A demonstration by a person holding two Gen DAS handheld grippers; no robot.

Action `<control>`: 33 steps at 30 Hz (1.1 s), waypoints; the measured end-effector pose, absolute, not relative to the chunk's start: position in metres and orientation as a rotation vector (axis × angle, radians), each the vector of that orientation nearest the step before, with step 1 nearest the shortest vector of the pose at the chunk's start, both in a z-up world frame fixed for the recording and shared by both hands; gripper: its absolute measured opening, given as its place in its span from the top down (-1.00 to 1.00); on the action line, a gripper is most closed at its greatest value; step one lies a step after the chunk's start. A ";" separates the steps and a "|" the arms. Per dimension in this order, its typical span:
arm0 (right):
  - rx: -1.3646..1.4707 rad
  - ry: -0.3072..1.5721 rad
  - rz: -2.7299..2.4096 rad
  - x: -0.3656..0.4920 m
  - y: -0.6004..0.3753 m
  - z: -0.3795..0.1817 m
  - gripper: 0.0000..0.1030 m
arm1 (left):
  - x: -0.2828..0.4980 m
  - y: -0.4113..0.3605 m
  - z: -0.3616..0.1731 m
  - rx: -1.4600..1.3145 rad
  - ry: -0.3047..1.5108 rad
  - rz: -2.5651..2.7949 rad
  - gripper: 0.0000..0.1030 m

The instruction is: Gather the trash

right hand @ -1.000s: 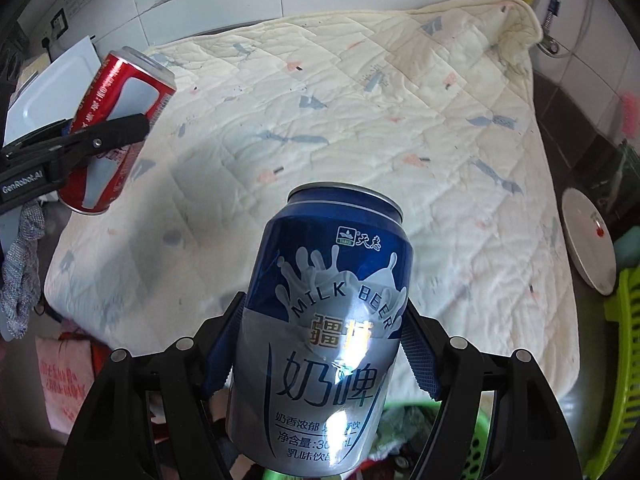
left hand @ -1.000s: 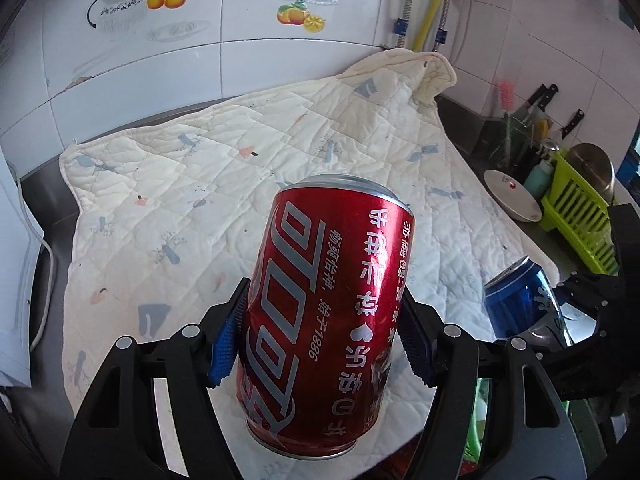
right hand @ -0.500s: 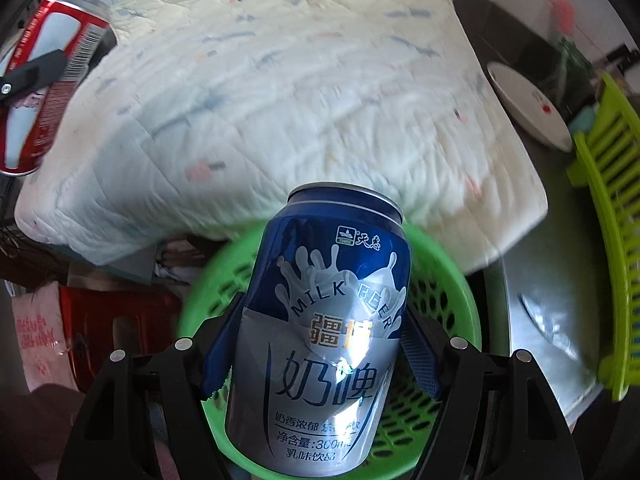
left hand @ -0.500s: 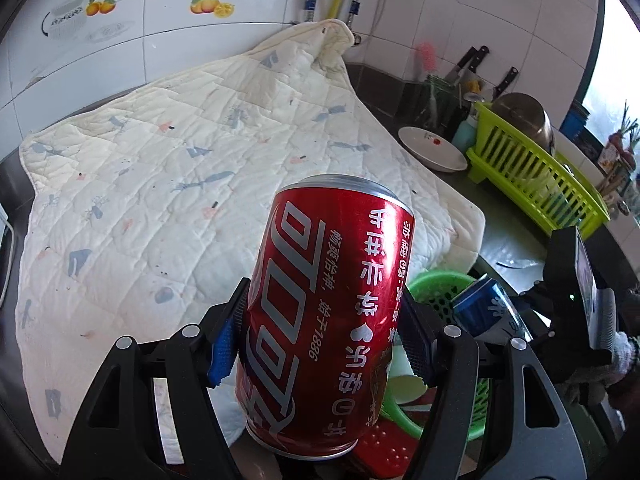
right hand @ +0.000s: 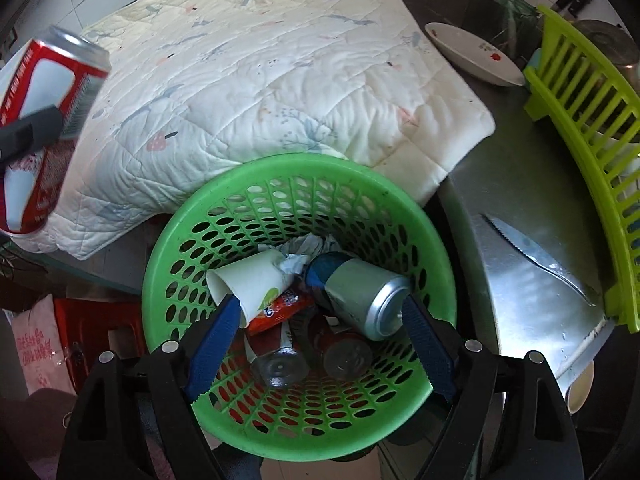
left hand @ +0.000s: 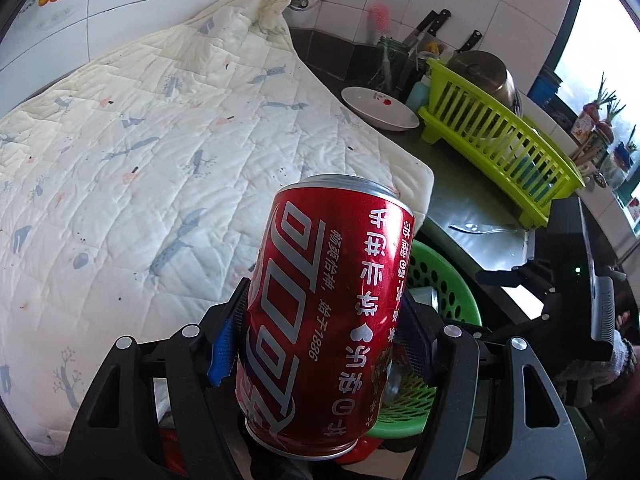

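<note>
R tongs [right hand: 316, 312] just opened, blue can [right hand: 356, 292] now in basket [right hand: 436, 248]; L tongs [left hand: 320, 320] gripping red can [left hand: 324, 312].

Both grippers are black plastic frames with triangular cut-outs and silver screws. The right gripper [right hand: 318, 322] has 2 fingers [right hand: 212, 344] with ridged blue pads.

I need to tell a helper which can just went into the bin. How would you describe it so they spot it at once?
Find the green basket below the quilt's edge. Among its trash lies a blue and silver can on its side, beside a white paper cup, the only can there.
</note>
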State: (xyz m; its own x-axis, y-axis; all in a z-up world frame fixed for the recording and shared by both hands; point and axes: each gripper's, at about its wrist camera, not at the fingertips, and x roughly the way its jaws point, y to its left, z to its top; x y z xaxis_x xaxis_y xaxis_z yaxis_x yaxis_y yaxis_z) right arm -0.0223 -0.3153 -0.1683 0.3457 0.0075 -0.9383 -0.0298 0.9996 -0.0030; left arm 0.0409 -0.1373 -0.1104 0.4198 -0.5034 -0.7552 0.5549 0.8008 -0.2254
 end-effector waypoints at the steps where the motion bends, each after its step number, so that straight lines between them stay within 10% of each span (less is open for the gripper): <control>1: -0.025 1.206 0.016 -0.023 -0.317 -0.165 -0.55 | 0.039 -0.142 -0.113 0.064 0.933 -0.671 -0.30; 33: 0.118 1.022 -0.042 -0.062 -0.348 -0.111 -0.57 | 0.023 -0.153 -0.112 0.047 0.942 -0.636 -0.79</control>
